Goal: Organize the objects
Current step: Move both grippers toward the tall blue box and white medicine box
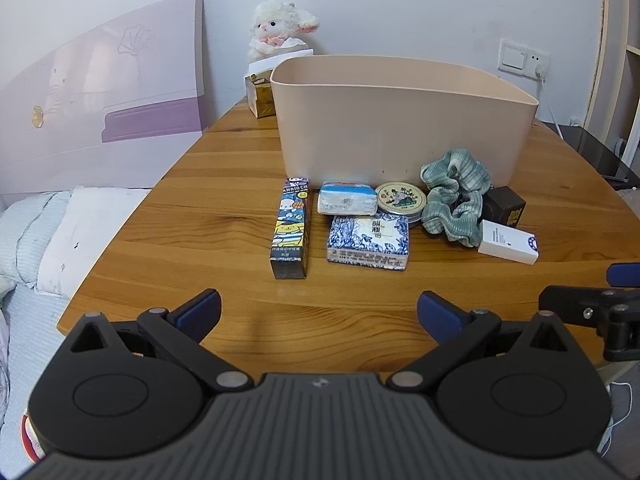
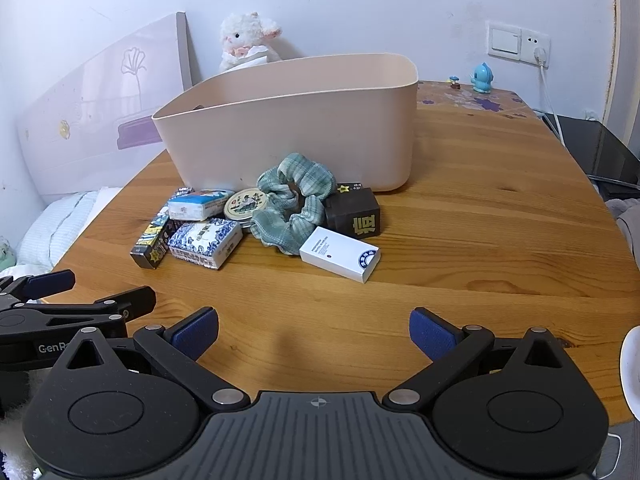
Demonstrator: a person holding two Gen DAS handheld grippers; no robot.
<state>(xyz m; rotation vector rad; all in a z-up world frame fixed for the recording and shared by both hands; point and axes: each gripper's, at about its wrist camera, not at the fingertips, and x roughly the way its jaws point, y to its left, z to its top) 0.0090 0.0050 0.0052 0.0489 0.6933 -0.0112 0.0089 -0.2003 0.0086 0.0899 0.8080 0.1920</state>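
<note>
A beige plastic bin [image 1: 400,128] [image 2: 296,136] stands on the wooden table [image 1: 224,184]. In front of it lie a cartoon box [image 1: 291,229] [image 2: 154,240], a tissue pack [image 1: 347,199] [image 2: 198,204], a round tin [image 1: 401,197] [image 2: 245,203], a blue-and-white box [image 1: 369,242] [image 2: 206,242], a green scrunchie [image 1: 456,196] [image 2: 294,204], a dark cube box [image 1: 505,205] [image 2: 354,212] and a white box [image 1: 508,241] [image 2: 340,254]. My left gripper [image 1: 319,312] is open and empty near the front edge. My right gripper [image 2: 314,332] is open and empty beside it.
A plush lamb [image 1: 280,28] [image 2: 248,40] and a gold box [image 1: 260,96] sit behind the bin. A blue figurine [image 2: 482,78] stands at the back right. A bed with pillows [image 1: 56,236] lies left of the table. A cable [image 2: 550,96] hangs from the wall socket.
</note>
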